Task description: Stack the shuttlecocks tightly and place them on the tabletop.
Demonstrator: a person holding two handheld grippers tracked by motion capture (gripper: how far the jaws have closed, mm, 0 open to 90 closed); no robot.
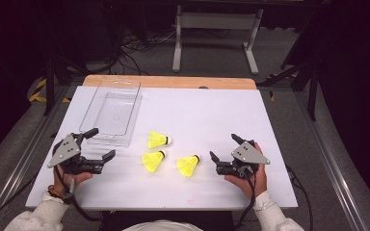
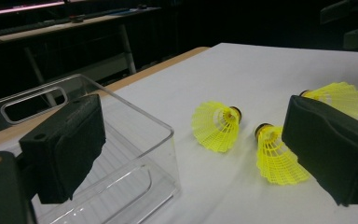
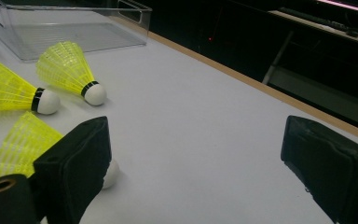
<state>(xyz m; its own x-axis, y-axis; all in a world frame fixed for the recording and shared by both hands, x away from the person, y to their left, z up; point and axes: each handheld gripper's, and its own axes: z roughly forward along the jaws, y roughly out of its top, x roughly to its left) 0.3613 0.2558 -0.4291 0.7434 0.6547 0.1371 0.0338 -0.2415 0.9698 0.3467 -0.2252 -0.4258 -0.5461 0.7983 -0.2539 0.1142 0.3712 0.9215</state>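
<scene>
Three yellow shuttlecocks lie on their sides mid-desk between your two hands: the far one (image 1: 158,139) just off the near right corner of the clear plastic bin (image 1: 111,111), the middle one (image 1: 153,160) in front of it, the right one (image 1: 188,165) beside that, closest to your right gripper (image 1: 225,153). All apart, none touching.

High view gives the layout; corks look like small dots there. Right gripper view shows them properly: white rounded corks w/ a black band, e.g. on the far one (image 3: 70,70), and ribbed mesh skirts. The right one (image 3: 25,142) sits partly behind that gripper's jaw, cork poking out just beside it. Left gripper view looks into the skirts' open ends and shows the bin's cut-out handle and ribbed floor.

Your left gripper (image 1: 101,142) sits near the bin's near end, jaws spread wide, nothing in them. Right gripper same: wide apart, holding nothing. White desk (image 1: 212,115) has a wood strip at the far edge.
</scene>
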